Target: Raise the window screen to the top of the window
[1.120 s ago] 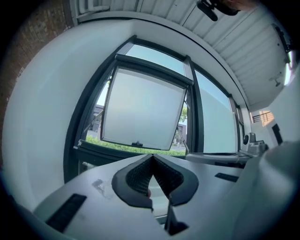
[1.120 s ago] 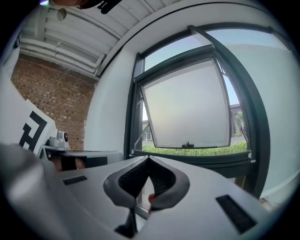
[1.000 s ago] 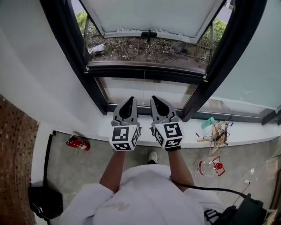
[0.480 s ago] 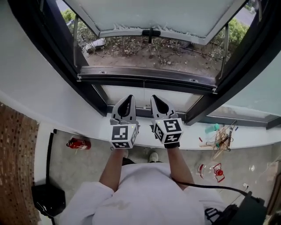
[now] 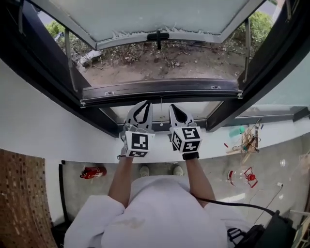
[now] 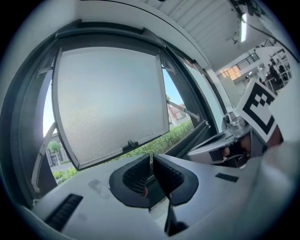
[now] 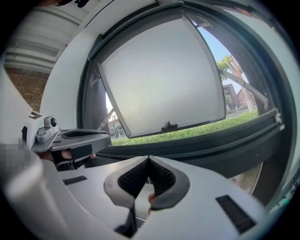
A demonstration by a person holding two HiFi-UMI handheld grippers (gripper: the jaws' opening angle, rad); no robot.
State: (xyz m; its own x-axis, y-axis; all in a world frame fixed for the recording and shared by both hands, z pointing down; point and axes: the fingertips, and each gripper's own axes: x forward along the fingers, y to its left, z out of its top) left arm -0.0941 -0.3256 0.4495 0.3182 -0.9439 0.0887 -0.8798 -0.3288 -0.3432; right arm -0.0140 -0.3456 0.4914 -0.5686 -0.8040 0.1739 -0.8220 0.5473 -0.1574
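The left tool (image 5: 144,105) and right tool (image 5: 173,107), both clenched and empty, are side by side, probably readying to reach the window screen (image 5: 155,14), which is ahead of and above their tips, its small handle (image 5: 158,36) well apart from both.

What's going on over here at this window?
A person stands at an open window with a gripper in each hand. The left gripper and right gripper sit side by side before it, above the sill. Both are shut and empty, touching nothing, so no lifting has begun.
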